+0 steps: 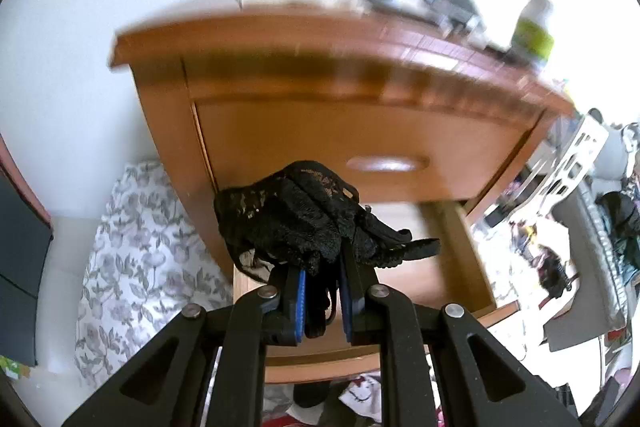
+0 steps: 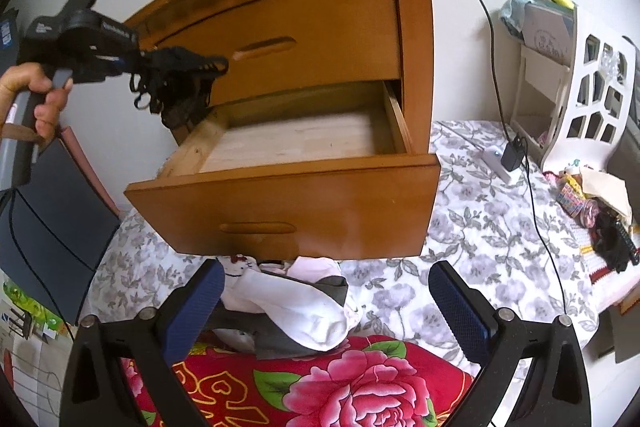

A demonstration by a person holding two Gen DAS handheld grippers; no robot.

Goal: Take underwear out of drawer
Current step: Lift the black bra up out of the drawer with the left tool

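Observation:
Black lace underwear bunches over the tips of my left gripper, which is shut on it. In the right wrist view the same underwear dangles from the left gripper, held in a hand above the left corner of the open lower drawer. The drawer is pulled out of a wooden nightstand, and its pale bottom shows nothing inside. My right gripper stands open below the drawer front, nothing between its blue pads.
White and grey socks lie on a red flowered cloth under the drawer. A grey floral sheet covers the floor with a black cable and charger. A white cut-out rack stands at right. A bottle stands on the nightstand.

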